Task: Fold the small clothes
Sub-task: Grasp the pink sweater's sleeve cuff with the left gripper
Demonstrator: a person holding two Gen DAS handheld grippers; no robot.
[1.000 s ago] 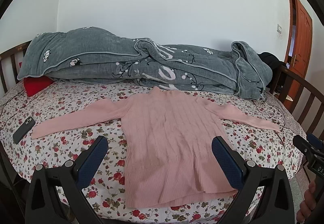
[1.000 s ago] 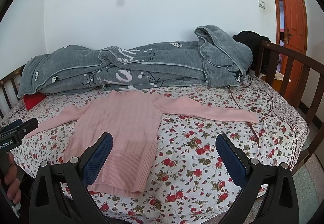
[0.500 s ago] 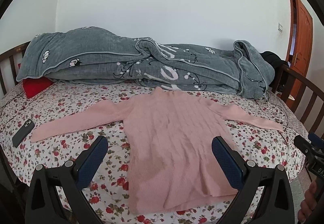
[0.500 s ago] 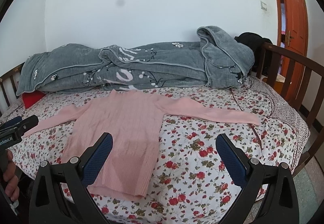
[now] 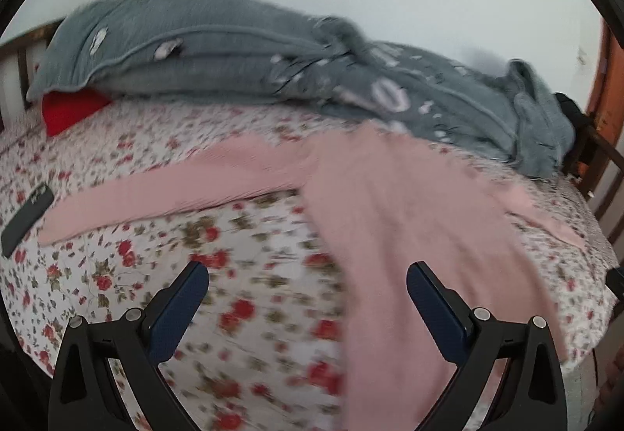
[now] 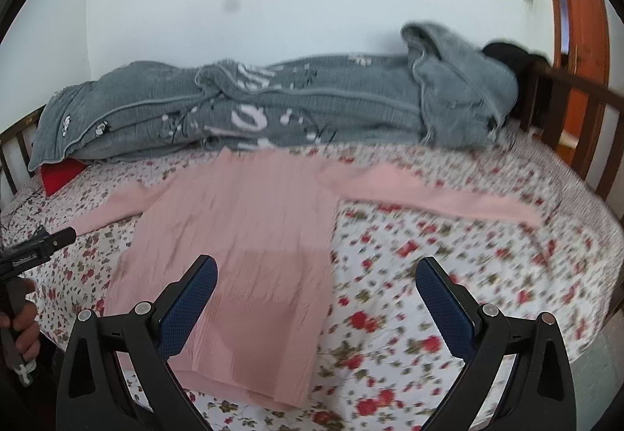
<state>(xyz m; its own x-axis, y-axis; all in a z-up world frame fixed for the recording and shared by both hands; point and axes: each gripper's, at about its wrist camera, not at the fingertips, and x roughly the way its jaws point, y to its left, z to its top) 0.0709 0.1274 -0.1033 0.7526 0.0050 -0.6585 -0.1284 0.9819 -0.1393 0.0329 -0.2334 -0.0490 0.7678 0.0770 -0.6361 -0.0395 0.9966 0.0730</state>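
A pink knit sweater (image 5: 409, 220) lies flat on the floral bedsheet (image 5: 249, 275), both sleeves spread out to the sides. It also shows in the right wrist view (image 6: 249, 236). My left gripper (image 5: 308, 294) is open and empty, above the sheet just left of the sweater's body, below its left sleeve (image 5: 163, 197). My right gripper (image 6: 316, 290) is open and empty, above the sweater's lower right edge; the right sleeve (image 6: 436, 197) stretches beyond it. The left gripper's tip (image 6: 50, 240) shows at the left edge of the right wrist view.
A rolled grey blanket (image 5: 273, 68) lies along the back of the bed. A red pillow (image 5: 70, 111) sits under its left end. A black phone (image 5: 27, 216) lies at the left. Wooden bed rails (image 6: 577, 127) and an orange door (image 6: 581, 22) are on the right.
Both grippers have moved forward and down over the bed. The left view has swung left, so the sweater now sits right of centre. The sweater has not moved.
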